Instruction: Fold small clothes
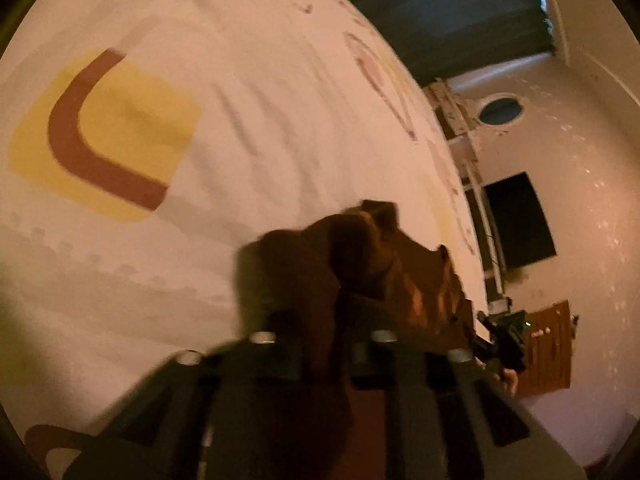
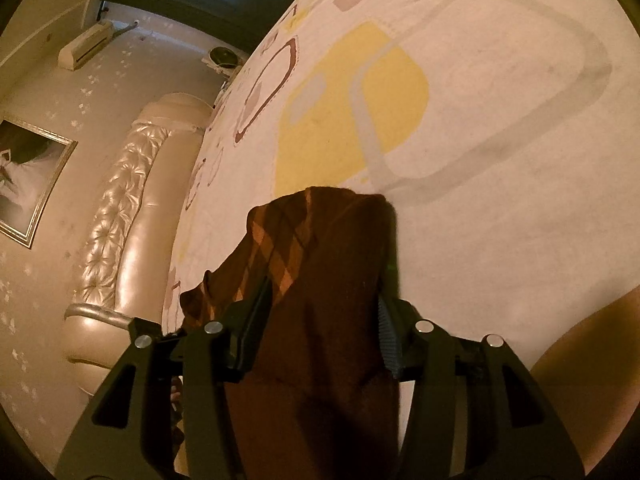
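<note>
Clearly soft, light and floppy, the brown argyle garment (image 2: pixel 320 280) hangs above the patterned bedsheet (image 2: pixel 500 160), pinched at its edge by both the left gripper (image 1: pixel 340 332) and right gripper (image 2: pixel 320 320), best held near corners.

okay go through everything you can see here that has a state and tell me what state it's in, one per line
Brown argyle garment: bunched, gripped at both ends, lifted over the bed.
Left gripper: shut on the garment.
Right gripper: shut on the garment.
Patterned bedsheet: spread fairly flat.
Dark curtain: drawn.
Wall air conditioner: on or off, cannot tell.
</note>
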{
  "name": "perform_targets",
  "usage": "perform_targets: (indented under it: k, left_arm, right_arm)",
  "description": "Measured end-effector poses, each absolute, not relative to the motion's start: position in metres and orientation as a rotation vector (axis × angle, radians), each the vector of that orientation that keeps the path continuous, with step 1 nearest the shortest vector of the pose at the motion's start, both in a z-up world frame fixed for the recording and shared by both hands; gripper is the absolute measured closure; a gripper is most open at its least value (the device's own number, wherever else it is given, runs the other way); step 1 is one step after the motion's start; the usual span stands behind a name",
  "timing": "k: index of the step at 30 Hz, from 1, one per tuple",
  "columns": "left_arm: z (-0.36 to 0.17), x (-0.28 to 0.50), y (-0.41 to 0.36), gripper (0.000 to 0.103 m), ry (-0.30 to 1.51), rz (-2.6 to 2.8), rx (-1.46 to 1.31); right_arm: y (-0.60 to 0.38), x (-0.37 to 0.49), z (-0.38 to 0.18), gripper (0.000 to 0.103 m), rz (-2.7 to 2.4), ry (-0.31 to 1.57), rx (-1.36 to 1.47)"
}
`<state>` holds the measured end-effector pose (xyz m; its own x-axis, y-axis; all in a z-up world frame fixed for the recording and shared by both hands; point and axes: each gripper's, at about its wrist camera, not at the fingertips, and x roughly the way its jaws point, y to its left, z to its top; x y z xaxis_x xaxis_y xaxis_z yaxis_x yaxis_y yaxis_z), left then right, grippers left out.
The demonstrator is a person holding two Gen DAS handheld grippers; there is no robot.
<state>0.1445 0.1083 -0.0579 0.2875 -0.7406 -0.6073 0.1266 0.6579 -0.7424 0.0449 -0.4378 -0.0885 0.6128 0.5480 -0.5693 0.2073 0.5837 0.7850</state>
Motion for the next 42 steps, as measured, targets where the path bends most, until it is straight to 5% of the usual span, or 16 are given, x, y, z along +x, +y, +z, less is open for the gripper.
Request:
perform_targets:
  k: [6, 9, 14, 27, 37, 42]
  left_arm:
    - [-0.048, 0.133, 0.108, 0.097, 1.075, -0.566, -0.64]
    - [-0.047, 0.127, 0.112, 0.097, 1.061, -0.505, -0.674]
    - [-0.042, 0.115, 0.124, 0.097, 1.024, -0.409, -0.693]
    - [-0.045, 0.117, 0.124, 0.096, 1.029, -0.32, -0.622]
    - [-0.033, 0.066, 0.132, 0.046, 1.072, -0.446, -0.634]
    - [-0.03, 0.044, 0.106, 0.053, 1.061, -0.392, -0.452]
  right_arm:
    - [-0.438, 0.047, -0.09, 0.056, 0.232, 0.918, 0.955]
    - [-0.435, 0.051, -0.093, 0.09, 0.204, 0.953, 0.921]
    - [-0.433, 0.041, -0.081, 0.095, 0.144, 0.883, 0.854]
    - [-0.449, 0.03, -0.106, 0.09, 0.11, 0.851, 1.004]
    - [-0.444, -0.021, -0.092, 0.063, 0.208, 0.926, 1.035]
    - [-0.429, -0.026, -0.089, 0.059, 0.244, 0.96, 0.986]
